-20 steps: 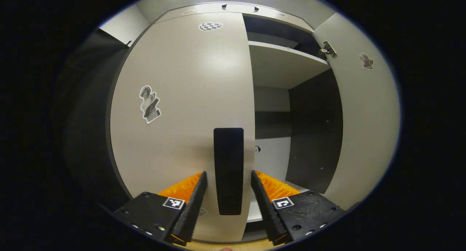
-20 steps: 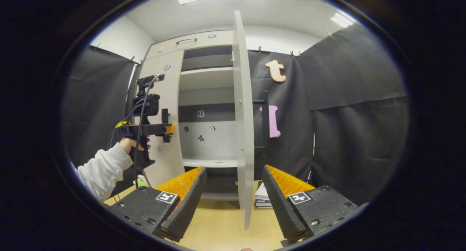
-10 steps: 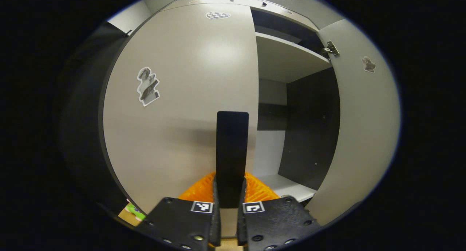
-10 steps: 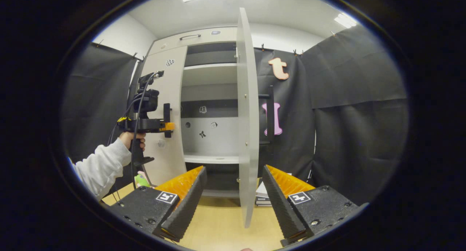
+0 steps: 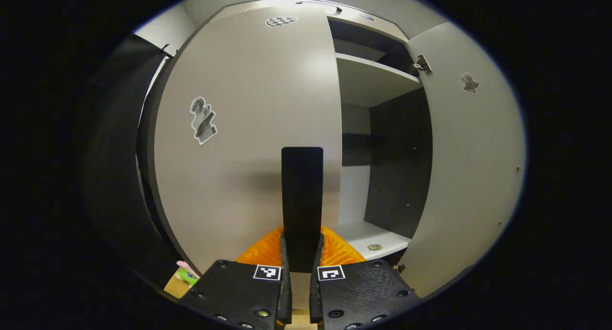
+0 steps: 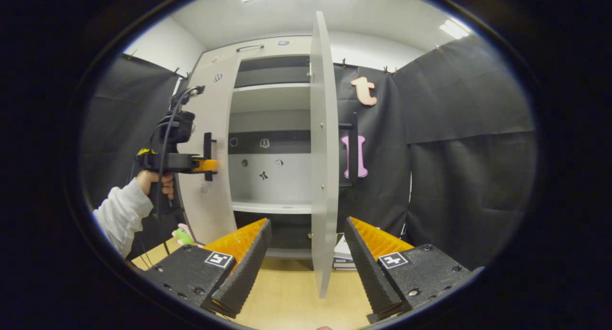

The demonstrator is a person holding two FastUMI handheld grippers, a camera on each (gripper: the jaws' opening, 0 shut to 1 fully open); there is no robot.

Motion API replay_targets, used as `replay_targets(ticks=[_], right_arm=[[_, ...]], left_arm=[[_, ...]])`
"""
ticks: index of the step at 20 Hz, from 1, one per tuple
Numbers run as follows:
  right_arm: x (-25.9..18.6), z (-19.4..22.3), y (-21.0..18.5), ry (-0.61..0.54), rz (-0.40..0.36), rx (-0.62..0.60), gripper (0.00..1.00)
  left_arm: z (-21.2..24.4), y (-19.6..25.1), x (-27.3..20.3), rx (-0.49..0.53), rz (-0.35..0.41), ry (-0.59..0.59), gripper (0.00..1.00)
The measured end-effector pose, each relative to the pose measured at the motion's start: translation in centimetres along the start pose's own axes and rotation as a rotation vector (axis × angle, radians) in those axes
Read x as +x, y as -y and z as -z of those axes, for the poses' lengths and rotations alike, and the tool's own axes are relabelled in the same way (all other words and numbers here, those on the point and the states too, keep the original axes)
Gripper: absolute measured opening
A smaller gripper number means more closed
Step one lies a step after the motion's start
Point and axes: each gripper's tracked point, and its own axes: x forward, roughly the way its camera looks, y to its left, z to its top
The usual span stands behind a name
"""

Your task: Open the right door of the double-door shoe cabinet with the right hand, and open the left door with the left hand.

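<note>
Readable text: I can make out none.
Stickers (image 5: 202, 121) on my cabinet doors: pictures, too small to read.

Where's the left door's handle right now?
In the left gripper view, the handle stands upright at centre, near the left door's right edge, with the left gripper shut on its lower end.

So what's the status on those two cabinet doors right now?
Left gripper shut on left door handle, left door barely ajar. Right gripper open, right door swung wide. Nothing blocking.
</note>
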Motion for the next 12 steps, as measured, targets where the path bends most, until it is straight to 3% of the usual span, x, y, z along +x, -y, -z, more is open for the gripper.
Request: replay_targets(ticks=[7,12], right_arm=[[-0.1,0.1,-0.4,-0.001,-0.012,0.008,0.96],[0.0,0.0,-0.7,0.004,-0.023,-0.001,0.95]], left_arm=[[0.0,-1.4,-3.2,-0.001,0.033,0.020,0.11],[0.1,-3.0,-5.4,0.011,0.005,0.041,0.11]])
